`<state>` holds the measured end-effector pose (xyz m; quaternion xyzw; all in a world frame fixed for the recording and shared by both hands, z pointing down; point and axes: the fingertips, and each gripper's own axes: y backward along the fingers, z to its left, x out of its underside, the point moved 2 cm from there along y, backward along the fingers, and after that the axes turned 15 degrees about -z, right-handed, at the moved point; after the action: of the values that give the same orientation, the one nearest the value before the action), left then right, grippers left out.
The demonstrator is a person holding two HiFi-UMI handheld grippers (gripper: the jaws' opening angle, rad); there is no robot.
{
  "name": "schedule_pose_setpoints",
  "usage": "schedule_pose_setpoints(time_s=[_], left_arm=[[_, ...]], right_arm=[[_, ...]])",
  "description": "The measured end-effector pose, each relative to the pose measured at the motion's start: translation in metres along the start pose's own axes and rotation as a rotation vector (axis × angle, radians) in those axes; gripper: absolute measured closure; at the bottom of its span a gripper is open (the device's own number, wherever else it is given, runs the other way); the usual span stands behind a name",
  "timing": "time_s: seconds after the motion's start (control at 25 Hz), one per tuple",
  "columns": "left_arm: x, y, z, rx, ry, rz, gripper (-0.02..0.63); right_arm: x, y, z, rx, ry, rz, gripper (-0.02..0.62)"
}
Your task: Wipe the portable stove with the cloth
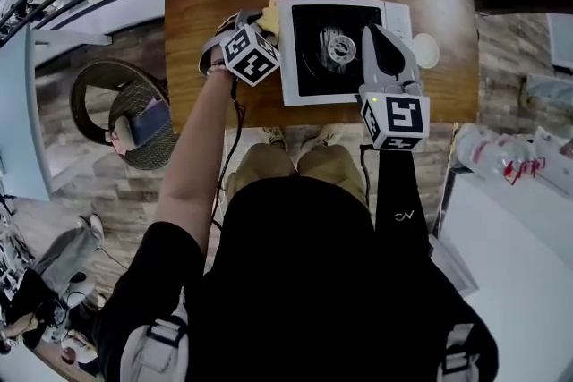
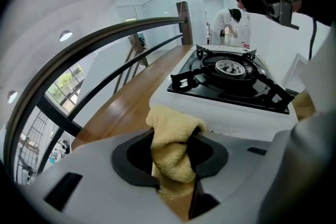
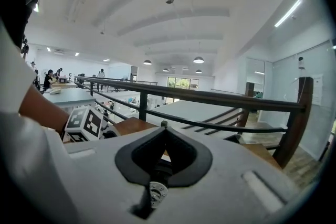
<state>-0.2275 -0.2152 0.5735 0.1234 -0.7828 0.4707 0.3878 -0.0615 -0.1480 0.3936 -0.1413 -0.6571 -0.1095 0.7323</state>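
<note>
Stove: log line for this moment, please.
left tool: shut on cloth, by left side of stove | right tool: shut, empty, above stove

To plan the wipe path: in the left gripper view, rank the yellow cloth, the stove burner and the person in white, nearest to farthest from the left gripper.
1. Yellow cloth, clamped between the jaws.
2. Stove burner, ahead and right.
3. Person in white, far behind the stove.
</note>
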Motion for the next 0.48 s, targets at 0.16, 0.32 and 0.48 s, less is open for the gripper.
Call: schedule_pose_setpoints(time_s=[0.16, 0.32, 0.48], left_arm=[[-0.001, 0.013, -0.026, 0.007, -0.027, 0.013, 0.468], [-0.001, 0.031, -0.055, -0.004, -0.013, 0.030, 0.468], [0.002, 0.049, -0.080, -0.045, 0.021, 0.054, 0.468]], right_arm=[[0.003, 0.006, 0.010, -0.066, -0.011, -0.009, 0.595], [-0.005, 0.016, 0.017, -0.143, -0.011, -0.037, 0.595], [-0.011, 0.027, 0.019, -0.210, -0.016, -0.067, 0.595]])
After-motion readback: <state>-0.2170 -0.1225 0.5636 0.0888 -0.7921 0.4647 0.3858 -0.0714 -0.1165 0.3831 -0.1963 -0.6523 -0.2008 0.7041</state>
